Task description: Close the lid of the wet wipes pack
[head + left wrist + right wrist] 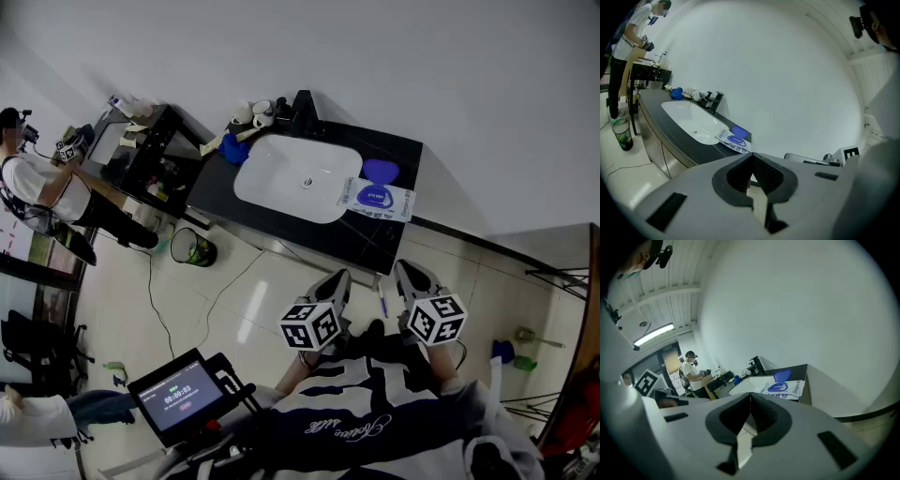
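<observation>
Left gripper [339,278] and right gripper [405,270] held at the torso, jaws together, empty: likely staged pre-approach. Wet wipes pack [380,200] overlaps the sink basin [281,178] at its right rim, blue lid [380,171] flipped open.

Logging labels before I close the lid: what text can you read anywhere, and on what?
"00:00:03", as far as it can be made out: on the handheld screen.
Print on the wet wipes pack: too small to read.
Script on the shirt: too blurred to read.

Black counter [375,239] carries the open wet wipes pack [377,199], a blue cloth [234,150], perhaps cups [253,113]
</observation>
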`<state>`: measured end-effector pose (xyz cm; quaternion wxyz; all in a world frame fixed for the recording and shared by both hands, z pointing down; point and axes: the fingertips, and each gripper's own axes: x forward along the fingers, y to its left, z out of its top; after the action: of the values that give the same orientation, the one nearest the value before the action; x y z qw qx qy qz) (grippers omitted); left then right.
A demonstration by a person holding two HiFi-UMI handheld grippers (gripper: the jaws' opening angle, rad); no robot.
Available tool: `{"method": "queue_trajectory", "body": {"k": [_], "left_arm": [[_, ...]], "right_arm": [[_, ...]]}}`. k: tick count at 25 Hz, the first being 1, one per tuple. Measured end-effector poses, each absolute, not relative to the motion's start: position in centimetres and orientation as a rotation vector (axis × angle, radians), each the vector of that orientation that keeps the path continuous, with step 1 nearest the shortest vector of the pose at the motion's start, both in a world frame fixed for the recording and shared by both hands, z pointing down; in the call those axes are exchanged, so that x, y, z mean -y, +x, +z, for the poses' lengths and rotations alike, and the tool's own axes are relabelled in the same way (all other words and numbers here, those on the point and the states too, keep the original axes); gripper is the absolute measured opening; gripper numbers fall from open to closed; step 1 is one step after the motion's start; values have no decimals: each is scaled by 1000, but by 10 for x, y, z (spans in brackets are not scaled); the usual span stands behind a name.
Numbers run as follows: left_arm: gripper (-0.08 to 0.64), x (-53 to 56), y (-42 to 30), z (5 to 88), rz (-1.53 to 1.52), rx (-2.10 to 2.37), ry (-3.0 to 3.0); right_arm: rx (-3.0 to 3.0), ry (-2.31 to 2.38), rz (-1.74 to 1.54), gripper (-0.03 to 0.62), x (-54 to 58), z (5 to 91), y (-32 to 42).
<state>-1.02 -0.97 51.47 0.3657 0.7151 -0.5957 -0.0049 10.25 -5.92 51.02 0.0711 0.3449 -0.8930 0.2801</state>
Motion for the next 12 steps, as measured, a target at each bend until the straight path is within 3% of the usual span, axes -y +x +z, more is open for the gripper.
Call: {"method": "queue_trajectory", "body": {"k": [12], "left_arm": [[-2, 123, -26, 556, 121, 1407, 1913]], "right_arm": [[2640, 1218, 917, -5, 143, 530, 103]]}}
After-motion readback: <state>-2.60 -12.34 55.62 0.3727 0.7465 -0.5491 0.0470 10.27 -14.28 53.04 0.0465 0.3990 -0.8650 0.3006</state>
